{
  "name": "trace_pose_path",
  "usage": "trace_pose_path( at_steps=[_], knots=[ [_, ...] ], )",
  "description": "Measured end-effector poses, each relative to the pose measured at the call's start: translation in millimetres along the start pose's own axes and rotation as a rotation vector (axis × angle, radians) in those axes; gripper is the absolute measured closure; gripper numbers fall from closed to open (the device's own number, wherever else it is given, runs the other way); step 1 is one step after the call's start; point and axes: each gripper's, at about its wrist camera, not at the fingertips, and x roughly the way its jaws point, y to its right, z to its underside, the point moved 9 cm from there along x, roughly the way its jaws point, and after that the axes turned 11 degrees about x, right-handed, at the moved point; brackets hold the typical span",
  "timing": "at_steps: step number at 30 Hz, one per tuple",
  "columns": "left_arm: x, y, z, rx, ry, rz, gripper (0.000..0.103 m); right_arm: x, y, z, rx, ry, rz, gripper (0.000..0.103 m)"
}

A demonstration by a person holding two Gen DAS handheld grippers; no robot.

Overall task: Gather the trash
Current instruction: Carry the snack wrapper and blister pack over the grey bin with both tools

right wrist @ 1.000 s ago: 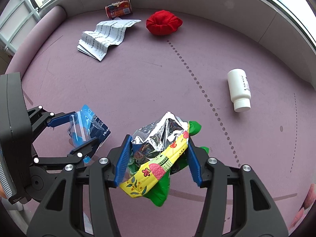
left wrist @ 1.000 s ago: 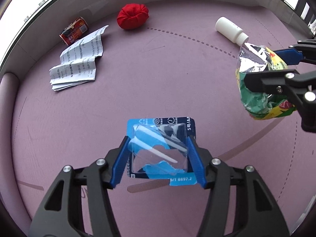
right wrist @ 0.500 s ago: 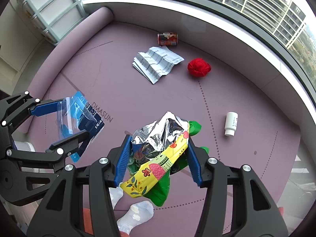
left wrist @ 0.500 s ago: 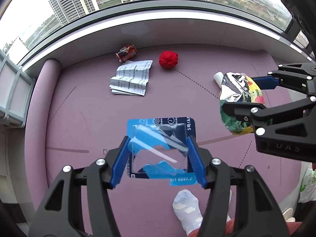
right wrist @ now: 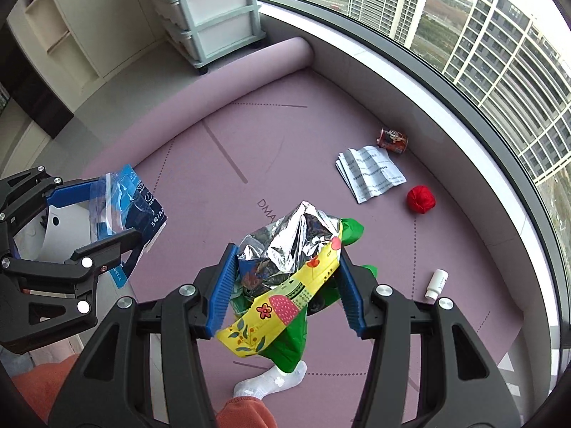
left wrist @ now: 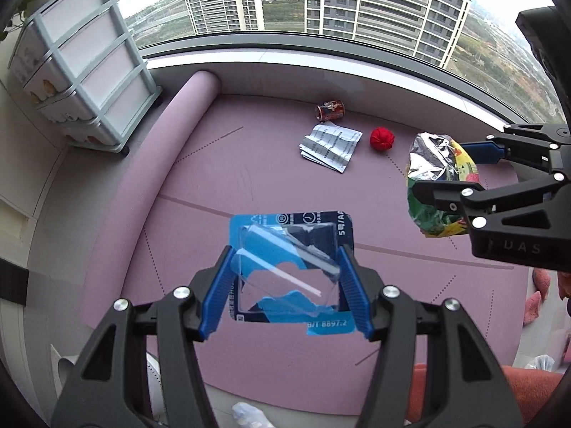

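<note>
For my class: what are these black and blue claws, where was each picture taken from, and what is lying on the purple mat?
The claws are two hand-held grippers, one in each of a person's hands, each with a camera looking along its fingers. The left gripper is clamped on a blue blister pack; its view also shows the right gripper from the side. The right gripper is clamped on a crumpled snack bag. On the purple mat lie a can, folded paper, a red ball and a white bottle.
</note>
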Motion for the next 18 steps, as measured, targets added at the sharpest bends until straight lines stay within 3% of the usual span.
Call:
trace_pose_path(
  at_steps=[7, 13, 18],
  knots=[
    [-42, -98, 98, -0.059, -0.003, -0.004, 0.045, -2, -139, 6, -0.066, 0.03, -0.018, 0.052],
    [-99, -197, 198, -0.058, 0.012, -0.027, 0.045, 1, -302, 37, -0.134, 0.018, -0.067, 0.052],
    [-139, -282, 277, -0.094, -0.022, -0.075, 0.045, -1, -435, 63, -0.186, -0.009, -0.146, 0.051]
  ],
)
